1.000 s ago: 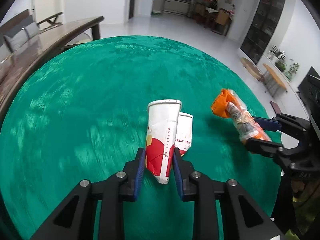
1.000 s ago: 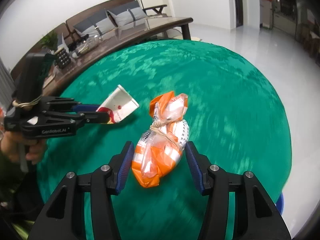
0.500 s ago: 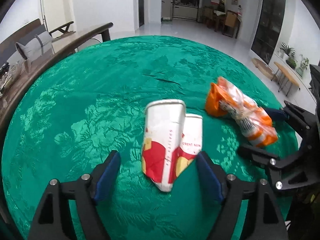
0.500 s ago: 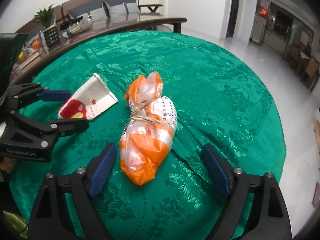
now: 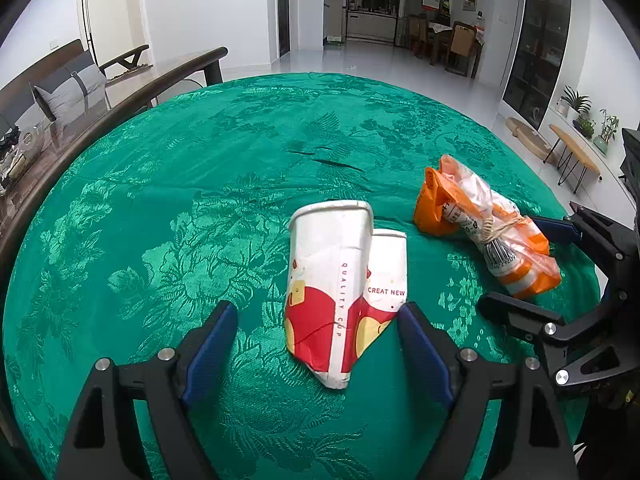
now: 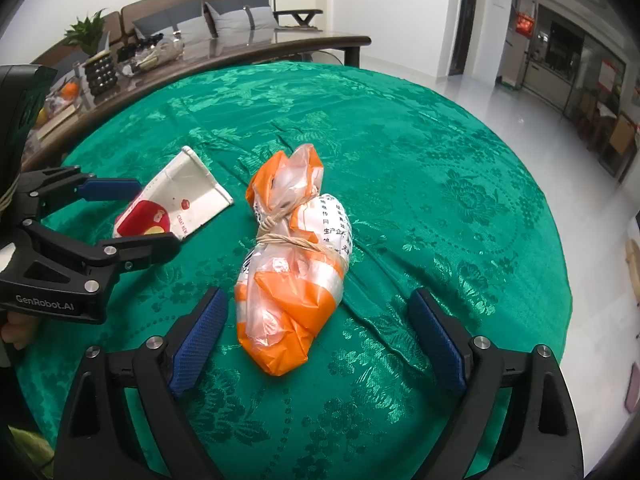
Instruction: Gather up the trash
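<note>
Two crushed white-and-red paper cups [image 5: 340, 288] lie together on the green tablecloth [image 5: 200, 200], between the wide-open fingers of my left gripper [image 5: 320, 344]. An orange-and-clear plastic bag tied with string [image 6: 294, 276] lies on the cloth between the wide-open fingers of my right gripper [image 6: 318, 340]. The bag also shows at the right of the left wrist view [image 5: 484, 232], and the cups show at the left of the right wrist view [image 6: 172, 208]. Neither gripper holds anything.
The round table's edge curves close on the right [image 6: 560, 280]. A long wooden table [image 6: 224, 52] with clutter and a sofa [image 6: 200, 12] stand behind. The left gripper's body [image 6: 60, 264] sits beside the cups in the right wrist view.
Both grippers have opened wide and released the cups and the bag, which now rest on the cloth. Both grippers have pulled back slightly.
</note>
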`<state>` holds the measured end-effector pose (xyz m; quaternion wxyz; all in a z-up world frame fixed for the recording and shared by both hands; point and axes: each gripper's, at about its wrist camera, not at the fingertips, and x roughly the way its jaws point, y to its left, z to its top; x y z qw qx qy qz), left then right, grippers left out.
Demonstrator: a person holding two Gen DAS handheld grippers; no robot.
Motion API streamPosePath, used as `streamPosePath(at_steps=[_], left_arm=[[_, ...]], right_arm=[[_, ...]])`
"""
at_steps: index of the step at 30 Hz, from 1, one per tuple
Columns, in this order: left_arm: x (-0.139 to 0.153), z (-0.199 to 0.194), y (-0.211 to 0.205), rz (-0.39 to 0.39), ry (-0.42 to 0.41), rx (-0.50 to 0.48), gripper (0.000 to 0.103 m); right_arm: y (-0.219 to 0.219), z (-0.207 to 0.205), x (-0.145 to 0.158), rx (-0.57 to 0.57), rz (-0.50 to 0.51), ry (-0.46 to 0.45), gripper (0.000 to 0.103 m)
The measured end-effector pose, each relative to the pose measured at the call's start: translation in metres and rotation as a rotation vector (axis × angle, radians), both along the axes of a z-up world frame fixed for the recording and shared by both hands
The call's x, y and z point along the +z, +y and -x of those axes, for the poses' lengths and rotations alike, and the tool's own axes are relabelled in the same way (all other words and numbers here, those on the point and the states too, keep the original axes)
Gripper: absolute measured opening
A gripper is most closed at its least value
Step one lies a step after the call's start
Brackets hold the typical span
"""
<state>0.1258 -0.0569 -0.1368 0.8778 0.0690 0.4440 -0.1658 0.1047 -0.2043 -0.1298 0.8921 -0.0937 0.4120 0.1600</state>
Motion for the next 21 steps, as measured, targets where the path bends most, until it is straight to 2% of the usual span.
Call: streamPosePath(at_steps=[9, 18, 21], left_arm=[[0.0, 0.0, 0.0, 0.0, 0.0, 0.0, 0.085], [0.0, 0.001, 0.0, 0.002, 0.001, -0.004, 0.085], [0.002, 0.001, 0.007, 0.033, 0.013, -0.034, 0.084]], right_arm=[[0.0, 0.0, 0.0, 0.001, 0.0, 0.001, 0.092], [0.003, -0.008, -0.001, 0.022, 0.004, 0.037, 0.099], [0.0, -0.01, 0.004, 0.023, -0.024, 0.078, 0.094]])
